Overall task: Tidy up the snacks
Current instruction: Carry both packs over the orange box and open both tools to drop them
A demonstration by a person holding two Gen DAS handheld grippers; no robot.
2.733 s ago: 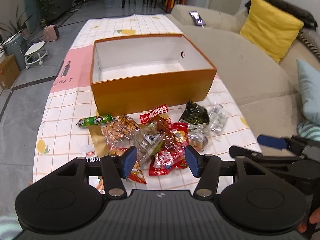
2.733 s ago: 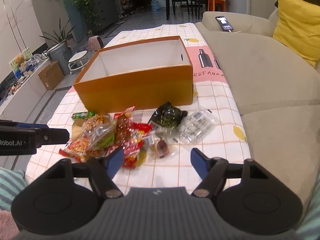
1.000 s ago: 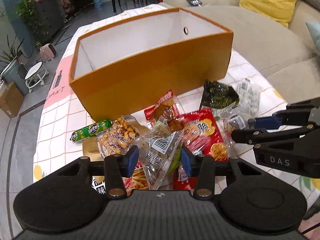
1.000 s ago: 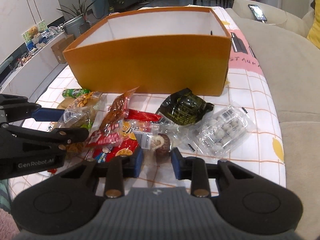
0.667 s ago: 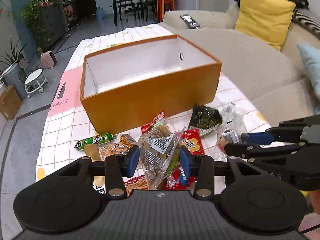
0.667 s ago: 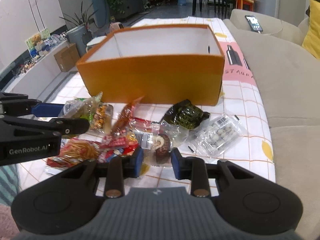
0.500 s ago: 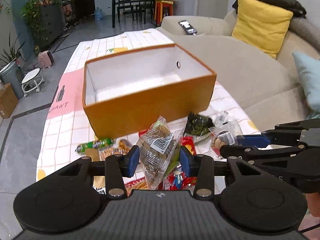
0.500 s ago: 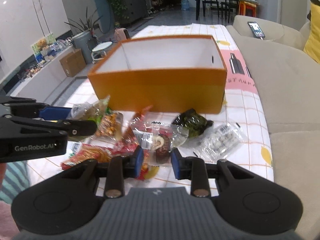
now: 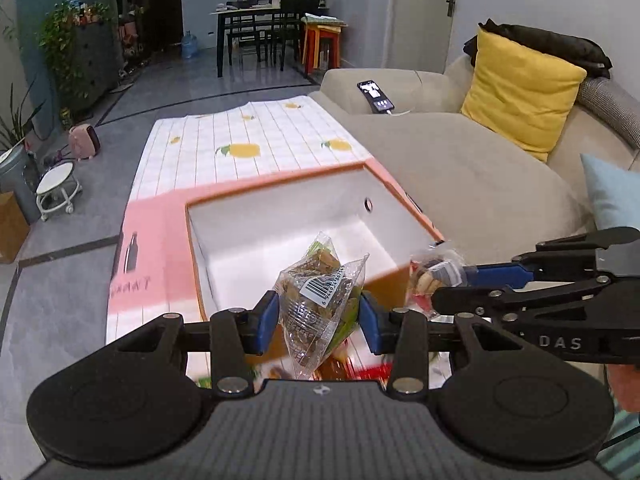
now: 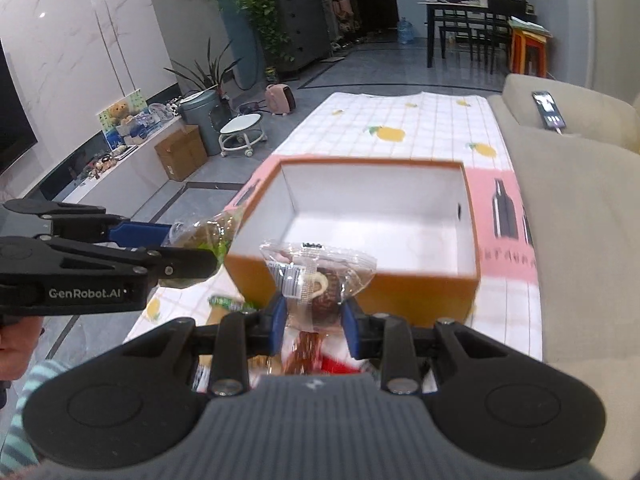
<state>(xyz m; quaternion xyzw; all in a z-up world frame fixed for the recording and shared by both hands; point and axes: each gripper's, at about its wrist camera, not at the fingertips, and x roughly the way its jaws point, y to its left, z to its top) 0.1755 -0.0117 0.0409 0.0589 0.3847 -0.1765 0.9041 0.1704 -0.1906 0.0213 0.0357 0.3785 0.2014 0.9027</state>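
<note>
An orange box [image 9: 400, 280] with a white, empty inside stands on the checked tablecloth; its rim [image 10: 372, 161] also shows in the right wrist view. My left gripper [image 9: 318, 320] is shut on a clear packet of brown snacks with a barcode [image 9: 320, 296], held up over the box's near wall. My right gripper [image 10: 314, 316] is shut on a clear packet holding a chocolate pastry [image 10: 320, 280], also lifted at the near wall. Each gripper shows in the other's view: the right gripper [image 9: 444, 284] and the left gripper [image 10: 200, 248].
Loose snacks lie under the grippers: a green stick [image 10: 224, 302] and red packets [image 10: 336, 364]. A beige sofa [image 9: 460, 160] runs along the table's right, with a yellow cushion [image 9: 520, 96] and a phone [image 9: 376, 96]. A white stool [image 9: 56, 188] stands on the floor at left.
Both grippers have risen off the snack pile, each carrying its packet. The views now look down into the box, and the pile has dropped mostly out of sight below.
</note>
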